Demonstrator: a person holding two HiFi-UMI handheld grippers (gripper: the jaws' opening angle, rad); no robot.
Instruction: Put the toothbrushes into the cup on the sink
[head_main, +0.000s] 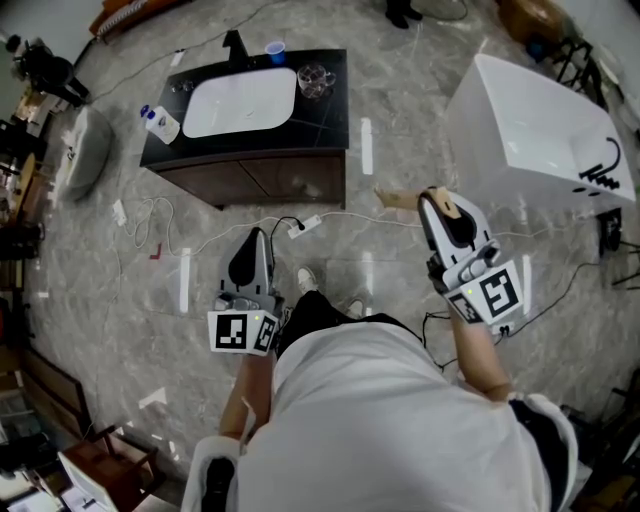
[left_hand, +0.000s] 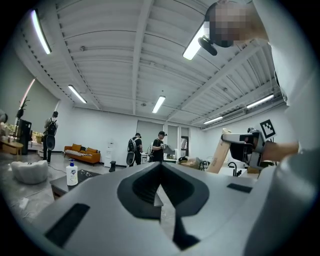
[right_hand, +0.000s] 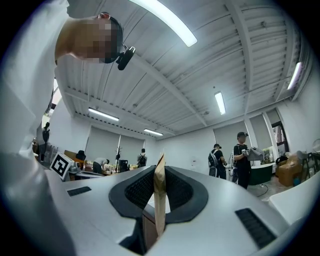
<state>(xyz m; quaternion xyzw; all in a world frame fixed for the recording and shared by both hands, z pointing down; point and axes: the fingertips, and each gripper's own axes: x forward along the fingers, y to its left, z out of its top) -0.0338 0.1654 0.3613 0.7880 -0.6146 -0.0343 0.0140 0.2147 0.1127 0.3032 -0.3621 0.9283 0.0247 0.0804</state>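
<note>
Head view: my right claw (head_main: 430, 199) clamps a tan packet (head_main: 397, 200), left claw (head_main: 254, 238) closed, empty; open floor (head_main: 330, 262) reaches the front edge of the vanity (head_main: 262, 178)

A white shirt (head_main: 400, 420); left tongs (head_main: 256, 238) and right tongs (head_main: 430, 203) are white, black-padded, with square-marker cubes (head_main: 243, 332).
</note>
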